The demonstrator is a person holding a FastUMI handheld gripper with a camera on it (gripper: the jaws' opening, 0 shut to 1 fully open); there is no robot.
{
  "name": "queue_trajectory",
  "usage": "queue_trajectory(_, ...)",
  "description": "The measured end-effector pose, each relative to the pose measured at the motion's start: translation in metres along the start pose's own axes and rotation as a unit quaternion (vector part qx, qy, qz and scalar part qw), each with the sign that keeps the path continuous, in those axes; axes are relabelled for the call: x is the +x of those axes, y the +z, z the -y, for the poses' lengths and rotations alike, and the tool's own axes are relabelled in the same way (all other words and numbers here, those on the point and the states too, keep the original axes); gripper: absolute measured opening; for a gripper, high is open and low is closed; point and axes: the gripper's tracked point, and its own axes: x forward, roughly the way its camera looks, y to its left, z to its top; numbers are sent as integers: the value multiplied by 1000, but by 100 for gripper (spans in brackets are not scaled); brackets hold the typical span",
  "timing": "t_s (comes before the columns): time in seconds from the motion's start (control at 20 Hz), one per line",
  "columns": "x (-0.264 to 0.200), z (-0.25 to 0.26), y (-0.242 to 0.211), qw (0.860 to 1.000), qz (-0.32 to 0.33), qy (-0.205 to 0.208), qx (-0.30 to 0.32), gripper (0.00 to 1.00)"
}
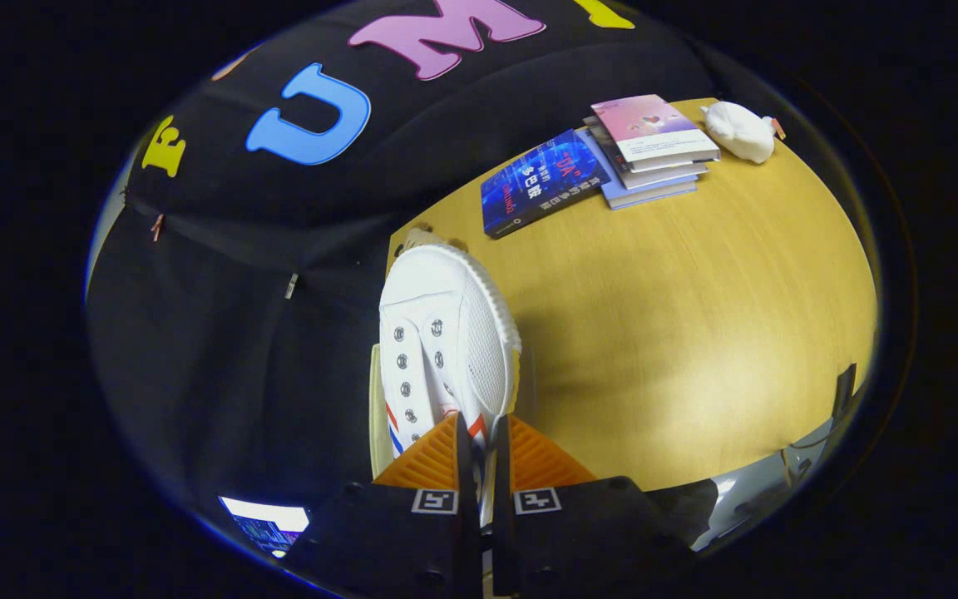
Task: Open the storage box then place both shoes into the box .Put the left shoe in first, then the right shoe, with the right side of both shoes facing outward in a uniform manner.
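Note:
A white canvas shoe (444, 333) with metal eyelets and red and blue side stripes hangs in front of me, toe pointing away. My gripper (479, 433) is shut on the shoe's upper edge near the opening, both fingers pressed against the thin wall between them. The shoe is lifted over the left edge of the wooden table (695, 349), partly above a pale cream object (376, 416) whose edge shows just left of the fingers. Whether that is the storage box I cannot tell.
At the table's far side lie a dark blue book (539, 181), a stack of books (649, 150) with a pink cover on top, and a white soft object (741, 131). A lit screen (267, 522) shows low to the left of the gripper.

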Motion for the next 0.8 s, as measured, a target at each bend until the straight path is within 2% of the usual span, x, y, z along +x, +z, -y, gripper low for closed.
queue_trajectory(0.15,24,-33,-24,1000,-25,9,-1,10)
queue_trajectory(0.35,58,-48,-56,998,-58,-17,0,10)
queue_trajectory(0.75,91,-29,-77,993,-83,-86,-4,10)
queue_trajectory(0.8,93,-30,-79,993,-83,-79,-4,16)
